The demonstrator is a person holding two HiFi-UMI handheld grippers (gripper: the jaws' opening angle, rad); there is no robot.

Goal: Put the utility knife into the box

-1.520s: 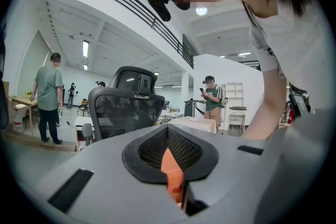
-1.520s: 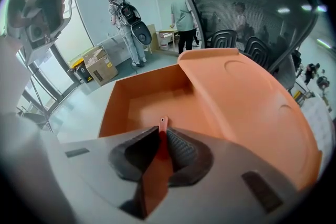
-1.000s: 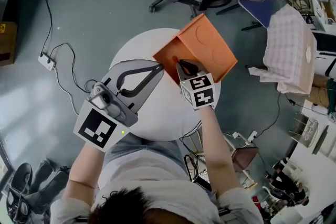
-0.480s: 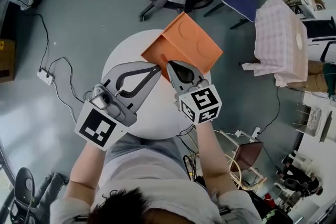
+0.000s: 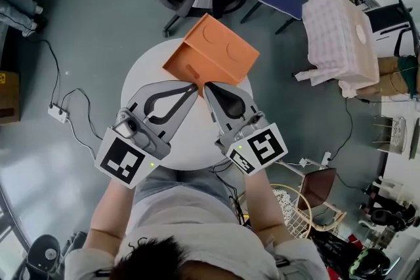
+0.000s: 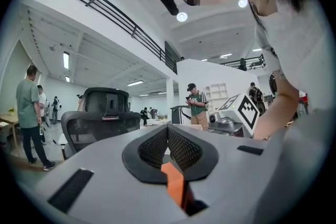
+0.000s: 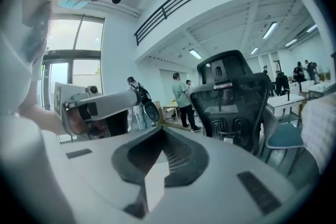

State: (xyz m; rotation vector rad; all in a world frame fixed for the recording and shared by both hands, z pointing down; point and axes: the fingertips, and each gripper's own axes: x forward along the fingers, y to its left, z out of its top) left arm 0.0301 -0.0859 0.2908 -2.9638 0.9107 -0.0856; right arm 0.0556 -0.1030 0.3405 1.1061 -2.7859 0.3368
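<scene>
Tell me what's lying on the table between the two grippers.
Nothing: in the head view, only bare white table shows in the wedge between the left gripper and the right gripper.

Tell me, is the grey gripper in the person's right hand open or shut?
Shut, empty: the grey right gripper has its jaw tips meeting, with nothing held between them.

two grippers: left gripper (image 5: pixel 194 84), right gripper (image 5: pixel 207 84). one orange box (image 5: pixel 211 51) just beyond both tips. one round white table (image 5: pixel 190 138) beneath them. one power strip (image 5: pixel 57 113) well left of the left gripper.
</scene>
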